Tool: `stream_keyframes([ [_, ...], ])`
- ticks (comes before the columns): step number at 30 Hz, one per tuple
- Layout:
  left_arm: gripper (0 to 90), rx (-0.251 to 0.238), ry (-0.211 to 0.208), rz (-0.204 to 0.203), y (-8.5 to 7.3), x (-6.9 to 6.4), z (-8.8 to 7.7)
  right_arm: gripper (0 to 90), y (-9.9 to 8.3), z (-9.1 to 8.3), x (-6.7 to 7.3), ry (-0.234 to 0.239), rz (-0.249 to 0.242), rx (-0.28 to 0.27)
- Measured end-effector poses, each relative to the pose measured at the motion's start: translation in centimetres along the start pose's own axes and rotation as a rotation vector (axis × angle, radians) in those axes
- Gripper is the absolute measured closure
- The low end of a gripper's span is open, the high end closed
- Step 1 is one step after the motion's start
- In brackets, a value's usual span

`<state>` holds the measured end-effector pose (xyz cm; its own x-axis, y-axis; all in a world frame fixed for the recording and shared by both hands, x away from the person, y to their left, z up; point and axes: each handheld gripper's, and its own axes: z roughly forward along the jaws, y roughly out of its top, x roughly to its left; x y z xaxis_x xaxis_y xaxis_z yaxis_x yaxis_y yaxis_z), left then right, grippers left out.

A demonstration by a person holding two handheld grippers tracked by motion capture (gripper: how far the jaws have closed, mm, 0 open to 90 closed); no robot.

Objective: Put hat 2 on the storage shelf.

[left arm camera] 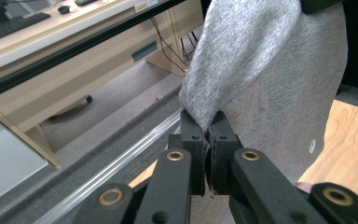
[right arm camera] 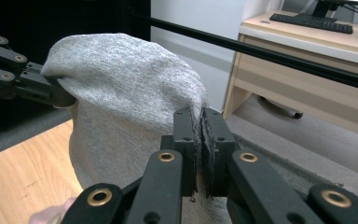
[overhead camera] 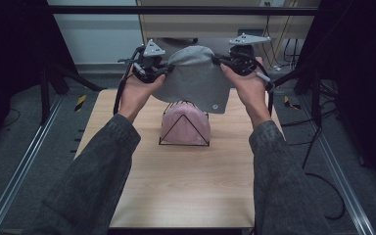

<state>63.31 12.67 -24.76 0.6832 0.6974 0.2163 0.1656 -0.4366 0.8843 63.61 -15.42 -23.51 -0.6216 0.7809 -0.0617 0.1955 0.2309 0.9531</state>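
A grey knit hat [overhead camera: 196, 78] hangs stretched between my two grippers above the far part of the wooden table [overhead camera: 186, 181]. My left gripper [overhead camera: 165, 70] is shut on the hat's left edge; in the left gripper view its jaws pinch the grey fabric [left arm camera: 242, 60] at the tips of the left gripper [left arm camera: 209, 122]. My right gripper [overhead camera: 221, 62] is shut on the hat's right edge, and the right gripper [right arm camera: 200, 116] clamps the grey hat [right arm camera: 121, 79] the same way. Below the hat a pink hat [overhead camera: 185, 125] sits over a black wire stand [overhead camera: 183, 142].
Metal rails [overhead camera: 24, 166] run along both sides of the table. Black frame legs and cables [overhead camera: 318, 112] stand to the right, and a wooden desk [right arm camera: 307, 60] lies beyond the far edge. The near half of the table is bare wood.
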Motion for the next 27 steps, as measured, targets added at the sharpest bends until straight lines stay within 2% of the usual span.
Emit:
stream_keyframes([
  [17,87.2,0.049,-0.030,-0.050,-4.4,-0.4,1.1,85.8,-3.6,1.7,1.0,0.034,0.017,0.051],
  [27,87.2,0.083,-0.050,-0.071,-7.1,-1.0,1.4,85.8,-6.0,2.6,1.9,0.050,0.014,0.101],
])
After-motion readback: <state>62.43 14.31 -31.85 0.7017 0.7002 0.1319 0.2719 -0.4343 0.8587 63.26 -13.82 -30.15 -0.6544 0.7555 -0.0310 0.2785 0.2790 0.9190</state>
